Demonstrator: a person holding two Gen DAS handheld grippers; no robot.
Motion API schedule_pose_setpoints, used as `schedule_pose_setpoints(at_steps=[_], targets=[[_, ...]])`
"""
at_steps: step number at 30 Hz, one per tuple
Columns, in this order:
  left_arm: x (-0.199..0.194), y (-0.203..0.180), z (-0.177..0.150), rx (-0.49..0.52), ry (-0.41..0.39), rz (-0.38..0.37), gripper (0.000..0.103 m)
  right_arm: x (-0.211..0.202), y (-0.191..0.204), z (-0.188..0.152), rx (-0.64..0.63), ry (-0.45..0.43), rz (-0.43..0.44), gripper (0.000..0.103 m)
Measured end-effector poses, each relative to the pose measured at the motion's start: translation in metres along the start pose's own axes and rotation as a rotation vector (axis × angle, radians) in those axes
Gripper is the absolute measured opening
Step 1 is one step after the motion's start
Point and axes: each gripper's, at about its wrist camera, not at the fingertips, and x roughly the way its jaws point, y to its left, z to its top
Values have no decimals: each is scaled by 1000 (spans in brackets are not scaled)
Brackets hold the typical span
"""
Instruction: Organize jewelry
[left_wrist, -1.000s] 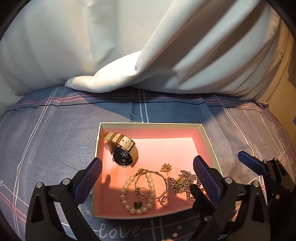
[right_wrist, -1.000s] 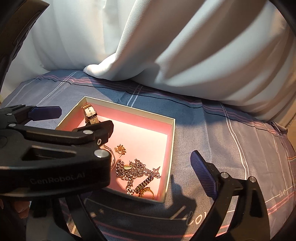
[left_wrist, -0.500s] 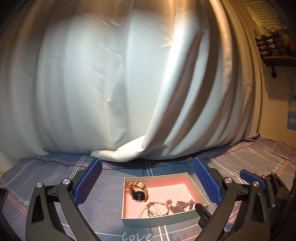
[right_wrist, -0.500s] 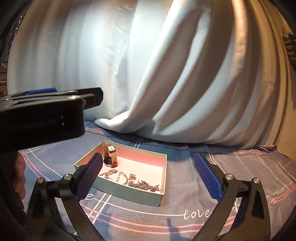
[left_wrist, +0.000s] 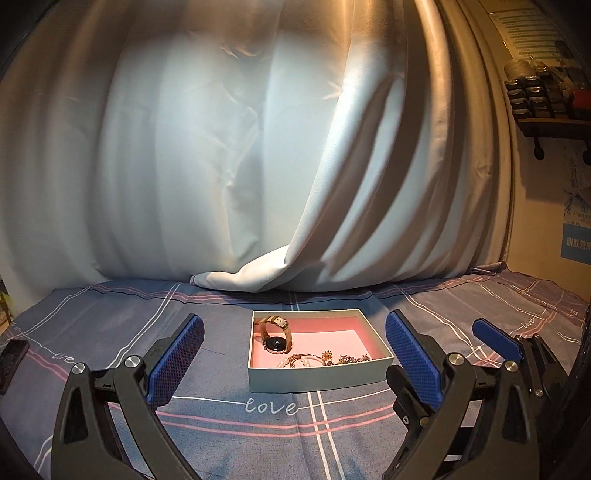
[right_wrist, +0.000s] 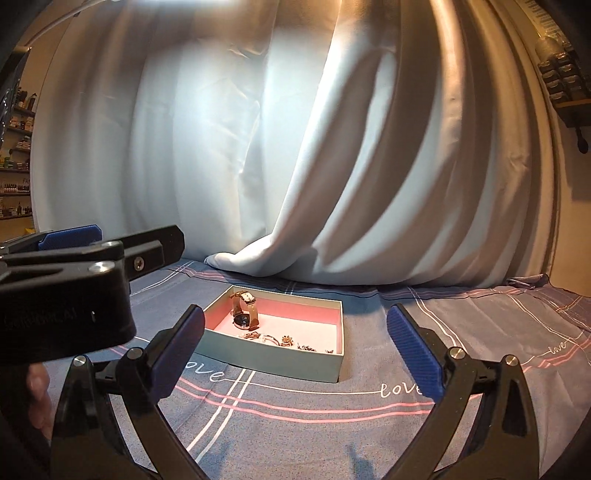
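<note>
A shallow pale-green box (left_wrist: 314, 382) with a pink lining sits on the blue plaid cloth. Inside it are a watch (left_wrist: 275, 338) with a tan strap, a pearl bracelet (left_wrist: 299, 362) and a tangled chain (left_wrist: 351, 358) along the near wall. My left gripper (left_wrist: 293, 319) is open and empty, a short way back from the box. My right gripper (right_wrist: 295, 314) is also open and empty, with the box (right_wrist: 273, 356) and watch (right_wrist: 245, 314) ahead between its fingers. One blue pad of the right gripper (left_wrist: 495, 339) shows at the right of the left wrist view.
A white curtain (left_wrist: 258, 166) hangs behind the box, its hem lying on the cloth (left_wrist: 258, 435). A wall shelf (left_wrist: 546, 99) with small bottles is at the upper right. A dark object (left_wrist: 11, 360) lies at the cloth's left edge. A hand (right_wrist: 37, 384) holds the left gripper's body.
Both grippers have drawn back from above the box and tilted up toward level. The box now looks smaller and farther away. The jewelry inside has not moved.
</note>
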Motion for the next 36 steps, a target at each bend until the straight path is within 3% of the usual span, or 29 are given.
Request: schedule_pose_setpoints(at_steps=[36], targets=[[-10,9,-5,-14,15,12,97,-8,-2,4,-1,19,-19,97]])
